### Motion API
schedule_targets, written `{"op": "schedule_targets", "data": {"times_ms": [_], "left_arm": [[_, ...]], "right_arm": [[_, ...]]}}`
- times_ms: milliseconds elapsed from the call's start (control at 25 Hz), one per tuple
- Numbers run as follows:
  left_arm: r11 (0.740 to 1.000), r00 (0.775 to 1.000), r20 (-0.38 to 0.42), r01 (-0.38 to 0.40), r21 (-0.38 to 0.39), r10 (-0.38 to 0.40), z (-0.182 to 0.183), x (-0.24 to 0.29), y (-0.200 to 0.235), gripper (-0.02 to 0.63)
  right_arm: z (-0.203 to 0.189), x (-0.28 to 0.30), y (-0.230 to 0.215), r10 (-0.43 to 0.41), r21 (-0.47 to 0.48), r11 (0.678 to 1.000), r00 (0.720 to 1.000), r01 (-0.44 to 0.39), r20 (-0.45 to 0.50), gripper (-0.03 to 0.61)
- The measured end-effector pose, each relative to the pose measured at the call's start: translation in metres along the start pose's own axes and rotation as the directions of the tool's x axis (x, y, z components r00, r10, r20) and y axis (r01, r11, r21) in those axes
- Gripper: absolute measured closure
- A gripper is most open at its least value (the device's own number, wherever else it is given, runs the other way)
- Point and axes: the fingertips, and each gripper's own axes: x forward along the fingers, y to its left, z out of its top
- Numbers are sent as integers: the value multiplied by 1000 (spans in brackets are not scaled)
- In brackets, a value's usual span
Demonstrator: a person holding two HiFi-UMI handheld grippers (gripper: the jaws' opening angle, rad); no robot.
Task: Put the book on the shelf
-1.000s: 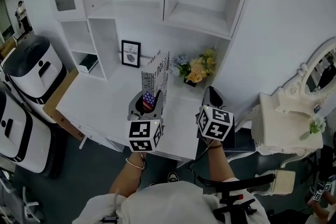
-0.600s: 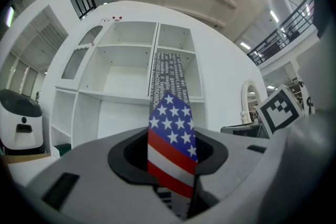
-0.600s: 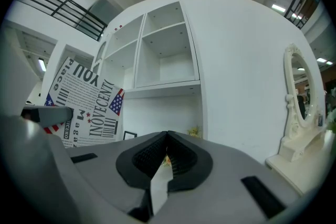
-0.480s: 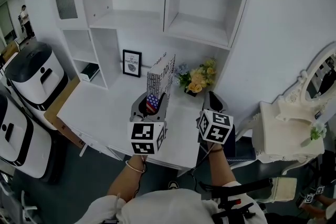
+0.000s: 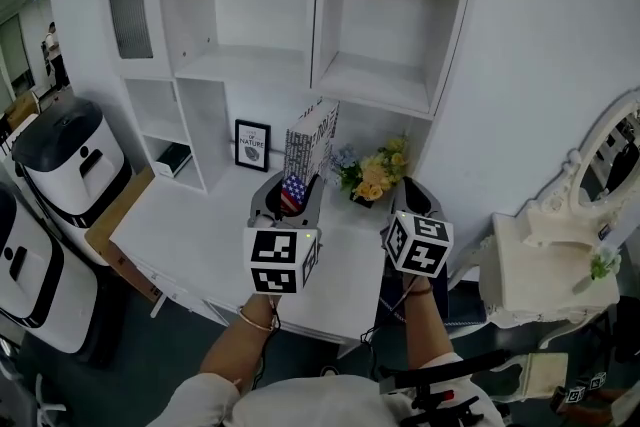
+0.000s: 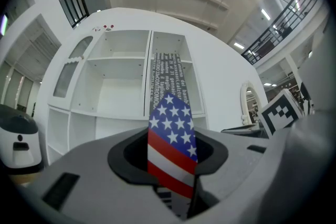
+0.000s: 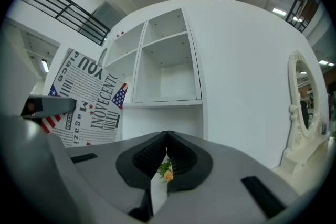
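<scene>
Book [image 5: 312, 137] stands upright at frame centre, its lower edge clamped between the left gripper's [image 5: 286, 195] jaws, over the desk [image 5: 200, 215] and in front of the shelf [image 5: 250, 65], below its open compartments. Right gripper [image 5: 409, 187], lower right of the book, has jaws pressed together on nothing, near the flowers [image 5: 375, 177]

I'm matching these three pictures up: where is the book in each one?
Head view: book at centre, upright in the left hand-held gripper.
Left gripper view: book dead centre, edge-on between the jaws.
Right gripper view: book at the left side, printed cover showing.
Shared landmark: the white shelf unit stands behind the book in all three.
</scene>
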Motion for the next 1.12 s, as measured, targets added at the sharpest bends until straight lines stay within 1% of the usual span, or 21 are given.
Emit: {"op": "schedule_targets", "data": {"times_ms": [120,320,520,720,960,1120], "left_arm": [[1000,1000,11,-11,13,11,18,4,3,454],[1000,999,33,-11,-3,11,42,8,2,454],[1000,999,38,-14,-7,14,62,11,4,454],[999,998,64,-23,24,21,92,13,4,454],[998,994,97,-45,44,40,121,15,10,453],[997,994,108,-30,66,23,134,17,6,453]], "right_arm": [[7,0,0,5,-1,1000,1000,-5,3,557],[21,-3,-2,6,-8,1000,1000,-6,22,557],[34,-7,-3,3,6,1000,999,-4,40,557],[49,-6,-1,14,7,1000,999,-15,47,557],[56,-2,1,22,36,999,998,-24,55,557],[61,1,4,28,31,999,998,-30,62,557]]}}
